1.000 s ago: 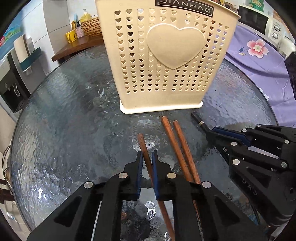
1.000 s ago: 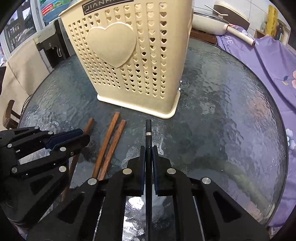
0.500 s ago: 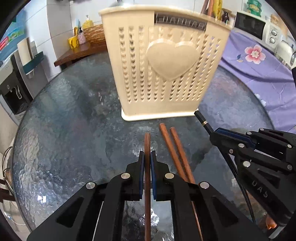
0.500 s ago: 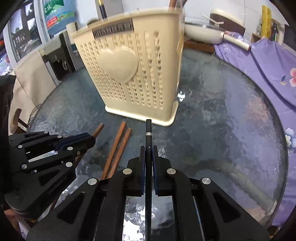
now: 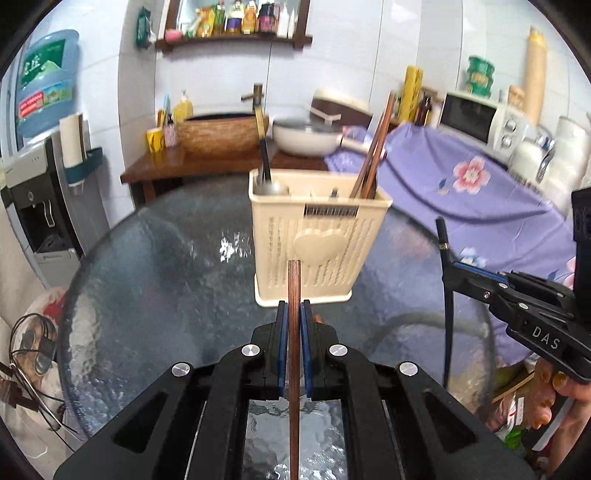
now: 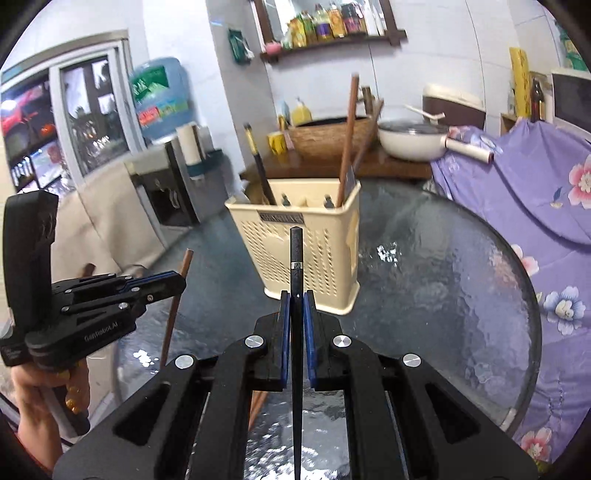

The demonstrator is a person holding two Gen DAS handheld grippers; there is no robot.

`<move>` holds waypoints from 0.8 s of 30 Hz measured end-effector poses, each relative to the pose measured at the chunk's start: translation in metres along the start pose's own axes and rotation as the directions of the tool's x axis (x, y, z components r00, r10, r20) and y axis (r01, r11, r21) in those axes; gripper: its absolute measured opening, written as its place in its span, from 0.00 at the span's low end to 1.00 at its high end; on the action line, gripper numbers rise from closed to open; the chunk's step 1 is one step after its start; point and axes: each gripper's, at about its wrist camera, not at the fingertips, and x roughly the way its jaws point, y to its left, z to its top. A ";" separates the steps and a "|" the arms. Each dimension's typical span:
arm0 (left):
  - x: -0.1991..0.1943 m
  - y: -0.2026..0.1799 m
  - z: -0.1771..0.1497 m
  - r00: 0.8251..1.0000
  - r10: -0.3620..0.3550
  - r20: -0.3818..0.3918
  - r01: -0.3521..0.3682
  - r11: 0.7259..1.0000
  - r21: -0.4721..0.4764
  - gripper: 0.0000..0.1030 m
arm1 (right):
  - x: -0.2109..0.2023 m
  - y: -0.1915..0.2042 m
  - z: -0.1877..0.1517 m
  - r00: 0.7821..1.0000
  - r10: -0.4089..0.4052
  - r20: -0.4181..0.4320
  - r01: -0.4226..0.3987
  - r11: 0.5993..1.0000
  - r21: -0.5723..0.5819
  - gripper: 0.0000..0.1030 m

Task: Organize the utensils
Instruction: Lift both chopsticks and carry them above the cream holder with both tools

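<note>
Cream holder (image 5: 319,236), perforated, with a raised heart. Brown chopstick (image 5: 294,295); black chopstick (image 6: 296,266) with a silver band. Black tongs (image 5: 294,321), blue pads (image 5: 282,332). Dark rippled-glass worktop (image 5: 166,266). Purple cloth (image 5: 480,192), pink flowers.

This is a lived-in home kitchen. White tiled walls carry a wooden shelf (image 5: 236,35) crowded with bottles, and a wooden counter (image 5: 207,164) holds a basin under a brass tap. A white pan (image 5: 306,138), a rice cooker (image 5: 338,105) and a microwave (image 5: 476,118) stand beyond the far edge of a round glass table (image 5: 155,280). A water dispenser (image 5: 35,199) stands beside its left edge.
</note>
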 end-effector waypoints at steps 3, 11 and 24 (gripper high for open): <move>-0.017 -0.001 0.004 0.999 -0.021 0.033 0.021 1.000 -0.001 0.06 | -0.017 0.003 0.003 0.999 0.028 0.024 -0.028 1.000 -0.001 0.08; -0.040 -0.002 0.008 0.996 -0.032 0.086 0.030 0.999 0.022 0.06 | -0.036 0.010 0.007 0.997 0.061 0.048 -0.061 0.998 -0.005 0.08; -0.054 -0.011 0.026 0.990 -0.035 0.138 0.029 0.998 0.049 0.06 | -0.044 0.021 0.027 0.995 0.081 0.066 -0.079 0.996 -0.033 0.08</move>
